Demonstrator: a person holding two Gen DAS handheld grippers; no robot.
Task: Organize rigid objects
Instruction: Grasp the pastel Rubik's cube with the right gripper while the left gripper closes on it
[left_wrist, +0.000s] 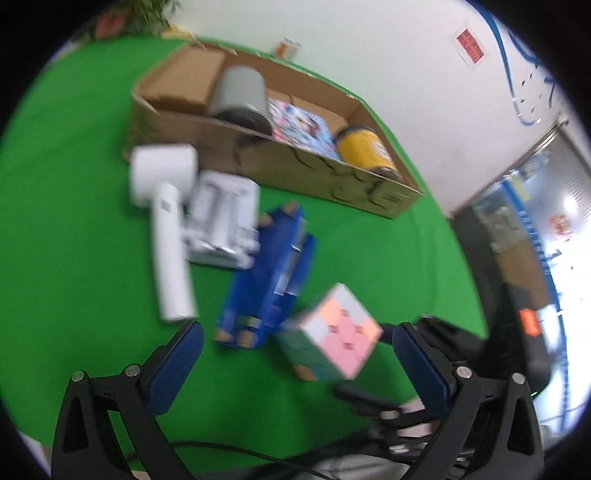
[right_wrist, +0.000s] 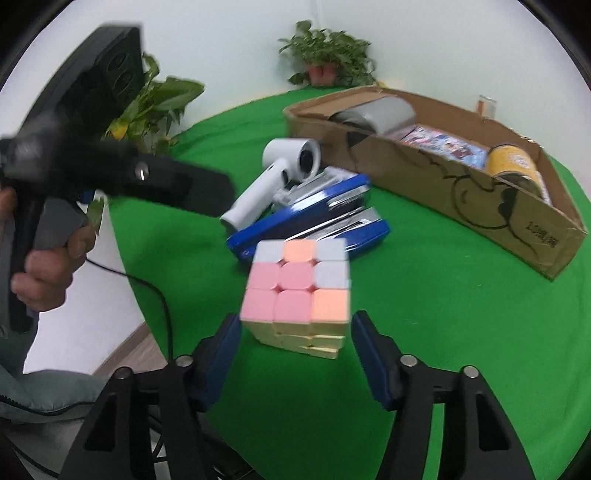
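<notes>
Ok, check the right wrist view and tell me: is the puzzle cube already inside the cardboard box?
No, the puzzle cube sits on the green cloth in front of the right gripper, well apart from the cardboard box.

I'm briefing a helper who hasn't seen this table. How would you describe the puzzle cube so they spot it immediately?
Start at the long open cardboard box at the back of the green table. In front of it lies a pile with a white handheld dryer and blue staplers. Nearest the edge, just before the staplers, sits the pastel puzzle cube: the only squared block, with pink, orange and pale tiles.
</notes>
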